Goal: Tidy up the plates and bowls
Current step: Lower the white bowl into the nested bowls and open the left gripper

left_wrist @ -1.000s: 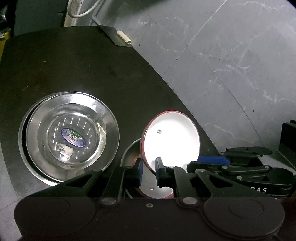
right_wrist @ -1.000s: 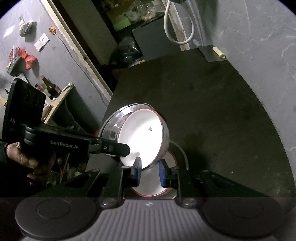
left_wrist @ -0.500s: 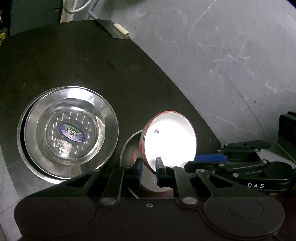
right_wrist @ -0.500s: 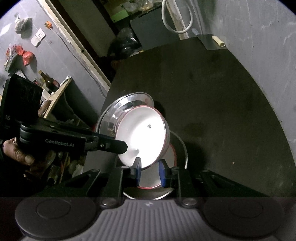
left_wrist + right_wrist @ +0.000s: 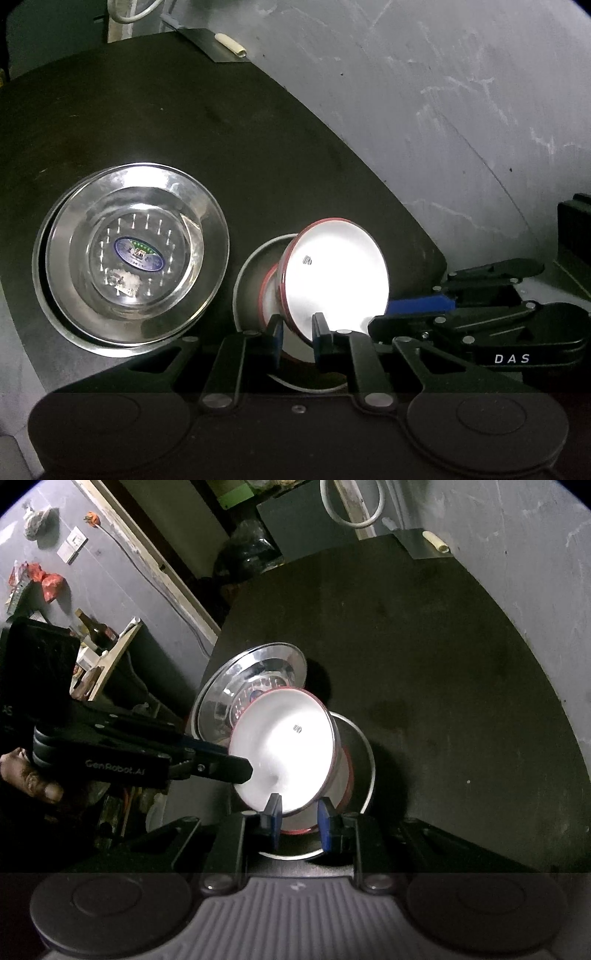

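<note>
white bowl (image 5: 332, 273) with a red rim is tilted up on edge, pinched at its near rim by both tools at once: the left gripper (image 5: 297, 332) has its blue pads closed on the lower rim, and the right gripper (image 5: 299, 821) is clamped on the same rim from its own side. the left jaws have just eased a touch wider, yet the rim is still between them. in the left view the right tool's dark finger (image 5: 406, 325) crosses just beside the bowl's right edge; in the right view the left tool's finger (image 5: 221, 766) reaches in over the bowl's left edge. under the lifted bowl lies another red-rimmed dish (image 5: 345, 771) inside a steel plate (image 5: 364, 749), though how they nest is hard to read in the glare. just to the left sits a stack of steel bowls (image 5: 133, 254) with an oval sticker (image 5: 138, 254). all rest on a dark round table (image 5: 184, 129). compared with a second ago the white bowl stands steeper and shows more of its red outer wall; the steel stack has not moved on the table.
</note>
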{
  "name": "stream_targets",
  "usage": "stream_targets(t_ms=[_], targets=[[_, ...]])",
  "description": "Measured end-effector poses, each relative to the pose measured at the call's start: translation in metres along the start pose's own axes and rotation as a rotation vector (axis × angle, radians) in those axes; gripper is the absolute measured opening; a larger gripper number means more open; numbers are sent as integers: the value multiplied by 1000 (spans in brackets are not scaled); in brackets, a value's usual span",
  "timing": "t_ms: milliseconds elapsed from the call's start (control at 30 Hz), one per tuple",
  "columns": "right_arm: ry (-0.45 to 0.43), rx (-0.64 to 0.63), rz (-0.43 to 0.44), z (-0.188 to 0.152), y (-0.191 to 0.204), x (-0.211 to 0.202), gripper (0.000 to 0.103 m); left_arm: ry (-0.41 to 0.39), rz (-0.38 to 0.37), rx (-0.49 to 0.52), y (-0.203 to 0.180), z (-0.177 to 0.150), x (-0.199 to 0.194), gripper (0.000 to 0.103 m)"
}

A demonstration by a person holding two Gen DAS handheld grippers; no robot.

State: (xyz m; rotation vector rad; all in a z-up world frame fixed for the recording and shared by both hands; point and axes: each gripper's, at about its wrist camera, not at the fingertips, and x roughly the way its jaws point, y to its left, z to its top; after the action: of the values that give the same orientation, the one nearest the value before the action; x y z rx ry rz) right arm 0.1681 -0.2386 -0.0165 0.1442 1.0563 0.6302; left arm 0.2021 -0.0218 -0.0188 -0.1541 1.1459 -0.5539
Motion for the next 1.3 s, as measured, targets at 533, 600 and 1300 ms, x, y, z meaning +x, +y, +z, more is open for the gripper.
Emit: stream_targets(t_ms=[533,600,1300], targets=[[53,-4,-13,-4,2,6,24,43,12,-14,-1,-4,9,21],[54,-1,-7,-4,2,6,24,40,11,-12,-2,-4,9,23],[29,16,-12,-7,0,2,32,19,-56,-41,7,-4,-5,29]])
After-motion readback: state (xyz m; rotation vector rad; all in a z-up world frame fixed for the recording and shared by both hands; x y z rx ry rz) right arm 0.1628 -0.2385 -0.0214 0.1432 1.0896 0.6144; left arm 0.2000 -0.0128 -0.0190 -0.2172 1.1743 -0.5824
